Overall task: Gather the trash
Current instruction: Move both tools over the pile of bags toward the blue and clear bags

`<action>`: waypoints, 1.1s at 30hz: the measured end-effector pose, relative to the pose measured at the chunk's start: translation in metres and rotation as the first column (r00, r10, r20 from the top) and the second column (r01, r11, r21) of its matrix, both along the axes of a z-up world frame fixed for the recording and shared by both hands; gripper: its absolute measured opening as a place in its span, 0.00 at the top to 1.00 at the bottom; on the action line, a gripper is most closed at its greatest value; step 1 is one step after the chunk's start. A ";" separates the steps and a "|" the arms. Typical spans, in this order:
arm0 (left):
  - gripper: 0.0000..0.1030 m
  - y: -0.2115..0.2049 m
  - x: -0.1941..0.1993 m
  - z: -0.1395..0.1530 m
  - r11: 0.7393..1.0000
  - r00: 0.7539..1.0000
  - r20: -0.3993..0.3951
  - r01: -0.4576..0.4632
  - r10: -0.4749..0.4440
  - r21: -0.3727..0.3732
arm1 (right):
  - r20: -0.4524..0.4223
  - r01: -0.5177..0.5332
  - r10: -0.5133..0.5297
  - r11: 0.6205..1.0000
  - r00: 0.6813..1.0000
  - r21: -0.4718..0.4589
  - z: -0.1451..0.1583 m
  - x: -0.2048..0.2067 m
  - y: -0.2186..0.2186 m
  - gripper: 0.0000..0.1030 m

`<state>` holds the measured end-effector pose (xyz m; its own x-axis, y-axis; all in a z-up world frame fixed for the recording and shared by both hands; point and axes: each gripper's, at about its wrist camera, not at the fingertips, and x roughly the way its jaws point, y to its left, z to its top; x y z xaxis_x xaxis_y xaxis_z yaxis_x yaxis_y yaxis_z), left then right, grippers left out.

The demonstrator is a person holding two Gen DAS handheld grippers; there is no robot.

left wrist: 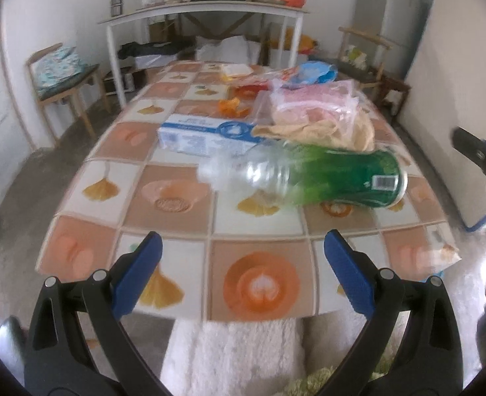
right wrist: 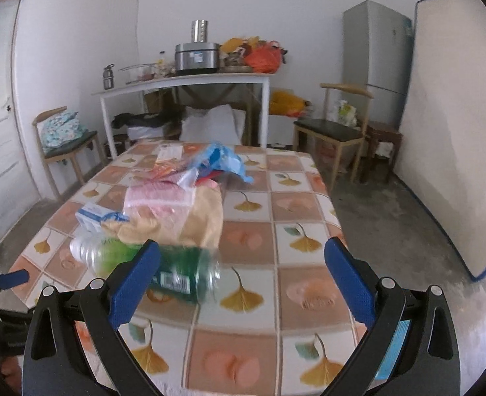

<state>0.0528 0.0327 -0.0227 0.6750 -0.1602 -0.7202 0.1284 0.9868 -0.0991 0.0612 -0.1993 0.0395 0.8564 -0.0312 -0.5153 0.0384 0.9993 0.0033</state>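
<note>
1. Trash on the desk (left wrist: 190, 260): one bottle (left wrist: 309, 175), one carton (left wrist: 203, 135), one orange peel (left wrist: 231, 105), several bags (left wrist: 322, 112).
2. Bottle lies on its side near the front edge, clear with a green label.
3. Left gripper (left wrist: 243, 272) and right gripper (right wrist: 243, 280): fingers spread, holding nothing.

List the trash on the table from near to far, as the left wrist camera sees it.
Green plastic bottle → blue-and-white carton → orange peel → yellow packet at the far edge. The bags on the right overlap too much to place.
</note>
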 end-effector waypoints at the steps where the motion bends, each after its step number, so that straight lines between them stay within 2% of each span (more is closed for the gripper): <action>1: 0.08 0.001 0.003 0.000 1.000 1.000 0.001 0.013 -0.013 -0.026 | -0.003 -0.008 0.008 1.000 1.000 0.001 0.001 0.005 0.000 0.06; 3: 0.08 0.008 0.008 -0.001 0.994 0.999 0.018 0.034 -0.033 -0.104 | -0.011 -0.036 0.036 0.999 0.999 0.009 0.002 0.018 0.002 0.06; 5: 0.08 0.011 0.012 0.000 0.989 0.998 0.047 0.051 -0.045 -0.140 | -0.025 -0.062 0.062 0.998 0.998 0.023 0.001 0.027 0.003 0.06; 11: 0.08 0.004 0.023 0.011 0.973 0.979 0.139 0.171 -0.150 -0.156 | -0.080 -0.186 0.194 0.978 0.978 0.099 0.003 0.062 0.012 0.06; 13: 0.08 0.001 0.028 0.012 0.967 0.973 0.151 0.200 -0.177 -0.157 | -0.099 -0.249 0.260 0.962 0.960 0.110 0.006 0.075 0.019 0.06; 17: 0.08 -0.006 0.042 0.007 0.968 0.970 0.145 0.216 -0.197 -0.131 | -0.116 -0.314 0.324 0.945 0.939 0.094 0.010 0.097 0.028 0.06; 21: 0.08 -0.007 0.052 0.004 0.967 0.969 0.143 0.222 -0.203 -0.129 | -0.168 -0.398 0.415 0.909 0.894 0.125 0.013 0.130 0.032 0.06; 25: 0.08 -0.012 0.061 0.005 0.964 0.961 0.168 0.240 -0.220 -0.109 | -0.238 -0.481 0.516 0.856 0.823 0.191 0.009 0.178 0.036 0.06; 29: 0.08 -0.019 0.066 0.009 0.964 0.950 0.207 0.256 -0.235 -0.079 | -0.314 -0.448 0.543 0.832 0.779 0.328 -0.006 0.220 0.030 0.06; 31: 0.09 -0.023 0.070 0.010 0.963 0.946 0.219 0.261 -0.241 -0.070 | -0.340 -0.451 0.566 0.816 0.751 0.362 -0.012 0.233 0.030 0.06; 33: 0.15 -0.027 0.074 0.010 0.961 0.943 0.222 0.268 -0.248 -0.065 | -0.366 -0.441 0.567 0.815 0.737 0.375 -0.021 0.243 0.031 0.06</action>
<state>0.1272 0.0062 -0.0129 0.7357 -0.4082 -0.5404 0.4048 0.9048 -0.1324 0.3042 -0.1685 0.0189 0.3815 0.5199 -0.7643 -0.4106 0.8361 0.3638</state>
